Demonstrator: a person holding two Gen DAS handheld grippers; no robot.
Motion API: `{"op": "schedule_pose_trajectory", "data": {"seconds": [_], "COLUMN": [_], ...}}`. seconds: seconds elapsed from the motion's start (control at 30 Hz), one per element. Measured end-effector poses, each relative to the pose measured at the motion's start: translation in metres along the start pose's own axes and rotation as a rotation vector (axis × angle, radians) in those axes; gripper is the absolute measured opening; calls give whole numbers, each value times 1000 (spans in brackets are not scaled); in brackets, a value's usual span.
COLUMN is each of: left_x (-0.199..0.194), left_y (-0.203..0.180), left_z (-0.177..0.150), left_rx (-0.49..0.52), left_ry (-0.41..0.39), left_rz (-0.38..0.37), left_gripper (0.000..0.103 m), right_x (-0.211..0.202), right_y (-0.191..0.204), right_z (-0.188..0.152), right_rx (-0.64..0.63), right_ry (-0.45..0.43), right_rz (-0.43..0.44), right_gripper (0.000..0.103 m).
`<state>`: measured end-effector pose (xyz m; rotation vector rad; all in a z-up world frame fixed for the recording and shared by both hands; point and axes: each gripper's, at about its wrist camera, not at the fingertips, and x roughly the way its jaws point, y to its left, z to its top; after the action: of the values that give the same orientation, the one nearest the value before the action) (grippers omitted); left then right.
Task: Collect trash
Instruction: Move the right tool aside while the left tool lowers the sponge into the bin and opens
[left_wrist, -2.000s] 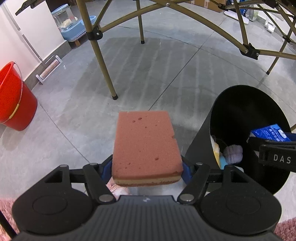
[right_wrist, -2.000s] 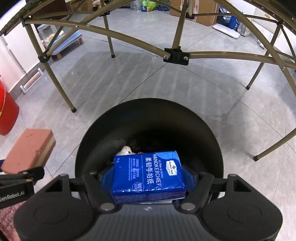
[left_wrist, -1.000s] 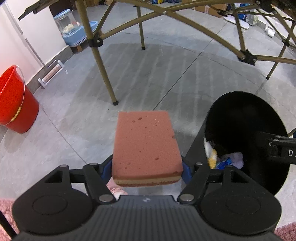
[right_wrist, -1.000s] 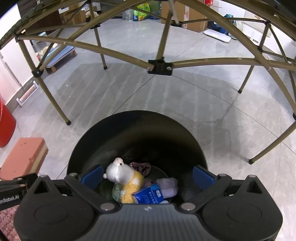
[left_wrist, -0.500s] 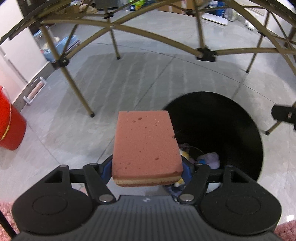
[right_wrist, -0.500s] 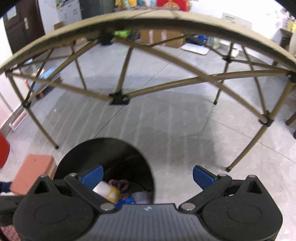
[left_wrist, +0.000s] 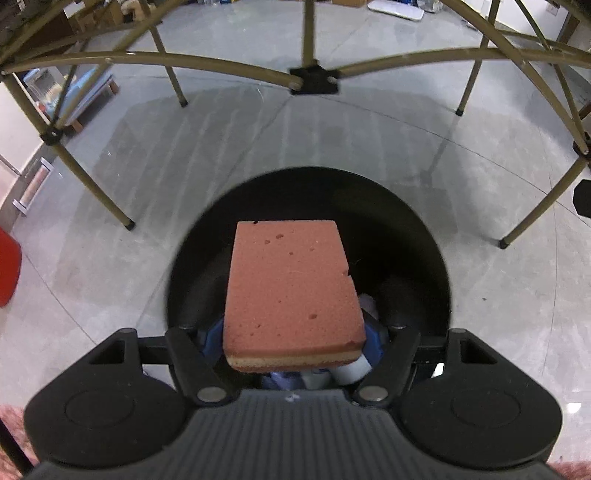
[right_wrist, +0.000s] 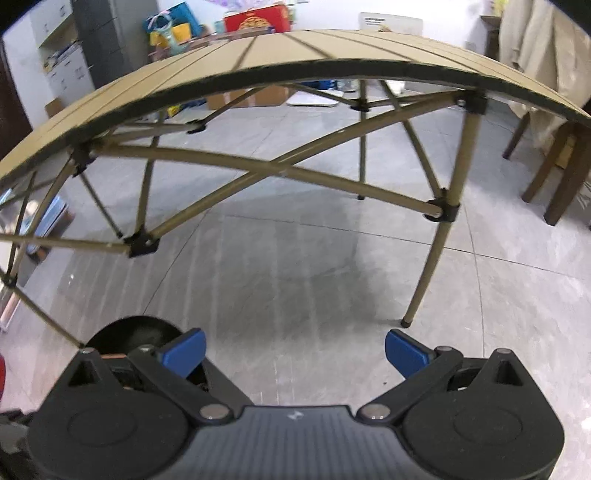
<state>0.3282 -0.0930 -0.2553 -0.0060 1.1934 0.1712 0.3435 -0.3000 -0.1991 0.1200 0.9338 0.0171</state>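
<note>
where pinched, porous rectangular sponge (left_wrist: 291, 291), round bin (left_wrist: 424, 236)

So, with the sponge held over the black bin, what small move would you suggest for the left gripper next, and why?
Probably open the left gripper and let go. Its pads clamp the pink sponge, which hangs over the mouth of the black bin, with other trash lying below. The right gripper is open, empty and off to the side.

Grey tiled floor (right_wrist: 332, 258) beneath a tan folding table (right_wrist: 295, 51)
</note>
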Motion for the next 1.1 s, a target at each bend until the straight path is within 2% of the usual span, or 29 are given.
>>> {"op": "schedule_pose_trajectory", "data": {"seconds": [0.17,0.4,0.53,0.6,0.67,0.7,1.1], "left_x": [6,7,5,3,1,0,-5], "left_y": [-17,-22,-22,-22,-19,-17,-13], "left_z": [1,2,4,4,5,5,6], "left_rx": [3,-7,-15,-22,-34,-43,-68], "left_ry": [19,25,26,28,20,14,8], "left_rz": [28,68,62,59,55,49,40], "left_gripper": [71,71,73,82,100,103,103], "right_x": [-1,-3,-5,-7,-8,-9,-10], "right_y": [-6,-12,-11,-12,-13,-14,-9], "right_z": [-3,0,1,2,3,3,5], "right_rx": [-32,-41,-48,-49,-46,-44,-57], "right_ry": [-9,-16,-27,-36,-42,-43,-49], "right_rz": [-81,-115,-126,-131,-136,-136,-112], "right_gripper": [103,103,103,103,103,103,103]}}
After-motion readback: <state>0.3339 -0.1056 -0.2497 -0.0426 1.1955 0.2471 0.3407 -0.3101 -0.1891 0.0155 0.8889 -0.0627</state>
